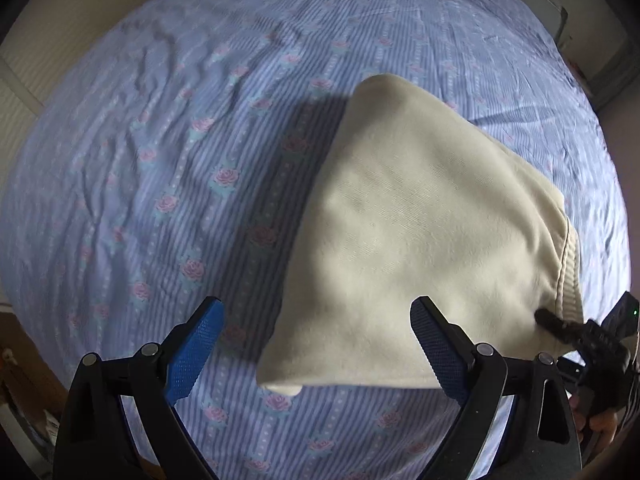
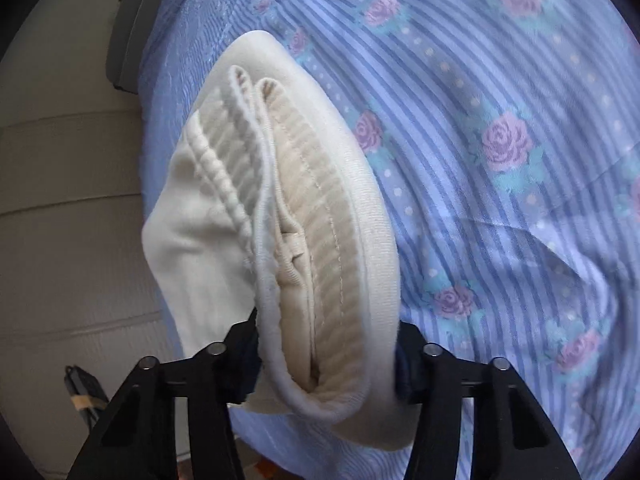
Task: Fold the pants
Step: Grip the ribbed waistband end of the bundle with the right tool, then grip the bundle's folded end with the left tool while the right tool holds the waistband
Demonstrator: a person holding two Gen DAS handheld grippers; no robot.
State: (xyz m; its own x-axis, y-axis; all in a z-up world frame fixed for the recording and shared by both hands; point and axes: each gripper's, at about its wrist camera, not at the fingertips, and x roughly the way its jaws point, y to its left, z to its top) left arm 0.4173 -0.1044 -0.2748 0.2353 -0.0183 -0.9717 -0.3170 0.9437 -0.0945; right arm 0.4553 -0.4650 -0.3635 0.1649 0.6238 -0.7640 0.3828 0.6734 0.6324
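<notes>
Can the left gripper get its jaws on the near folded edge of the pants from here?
Probably yes. The left gripper is open, and the cream pants edge already lies between its jaws with nothing in front of it. The right gripper is shut on the waistband end, off to the side.

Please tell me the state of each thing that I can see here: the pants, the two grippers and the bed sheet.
Pants: folded into a thick bundle, waistband end clamped.
Right gripper: shut on the pants' waistband end.
Left gripper: open, holds nothing, jaws apart by the pants' near edge.
Bed sheet: spread out, wrinkled in places.
</notes>
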